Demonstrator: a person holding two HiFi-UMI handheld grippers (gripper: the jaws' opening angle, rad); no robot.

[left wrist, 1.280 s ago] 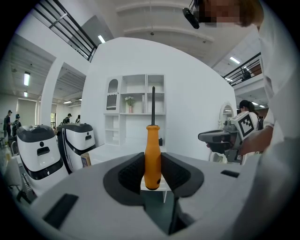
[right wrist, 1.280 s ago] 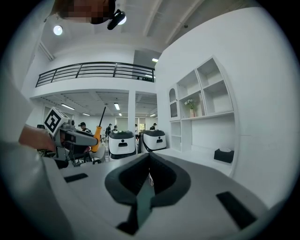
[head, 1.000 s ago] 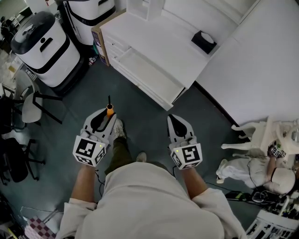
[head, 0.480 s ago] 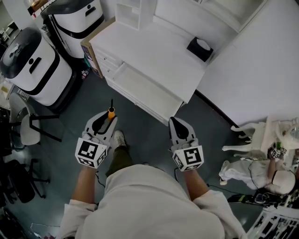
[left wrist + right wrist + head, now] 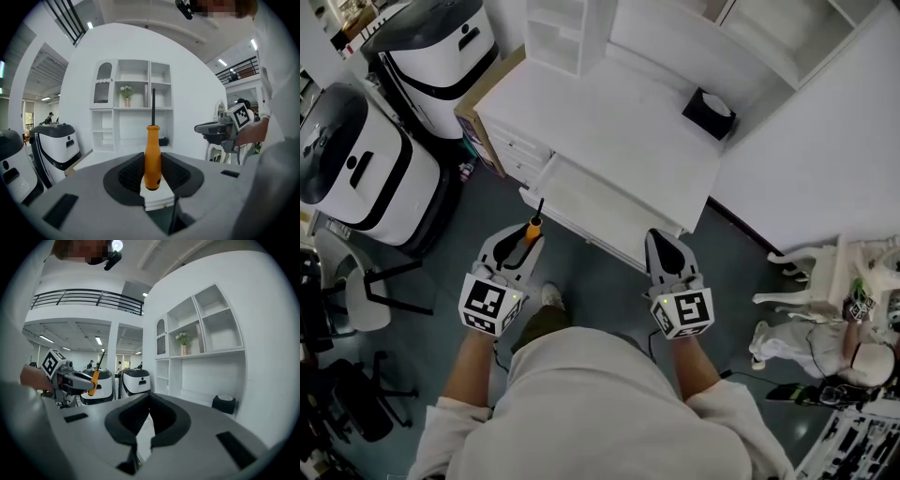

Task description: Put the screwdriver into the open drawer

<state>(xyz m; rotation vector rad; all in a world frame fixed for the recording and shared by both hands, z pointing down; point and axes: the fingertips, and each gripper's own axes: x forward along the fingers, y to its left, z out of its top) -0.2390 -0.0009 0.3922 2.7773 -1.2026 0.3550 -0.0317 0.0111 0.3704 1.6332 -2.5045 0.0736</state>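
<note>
An orange-handled screwdriver (image 5: 532, 228) with a dark shaft stands upright in my left gripper (image 5: 523, 246), whose jaws are shut on the handle. In the left gripper view the handle (image 5: 152, 150) sits squeezed between the black pads, shaft pointing up. The open white drawer (image 5: 598, 210) juts from the white desk (image 5: 619, 122) just ahead; the shaft tip reaches its near-left corner. My right gripper (image 5: 664, 242) hovers at the drawer's front right edge, shut and holding nothing; its pads (image 5: 161, 416) meet at the tip.
Two white-and-black machines (image 5: 352, 173) (image 5: 441, 37) stand left of the desk beside a cardboard panel (image 5: 478, 94). A black box (image 5: 710, 112) rests on the desk and an open shelf unit (image 5: 562, 28) rises behind. White furniture (image 5: 820, 277) is at the right, a chair (image 5: 356, 281) at the left.
Both grippers have come forward together toward the desk, so the drawer now lies right before them. The screwdriver stays gripped in the left gripper; the right jaws stay closed.
</note>
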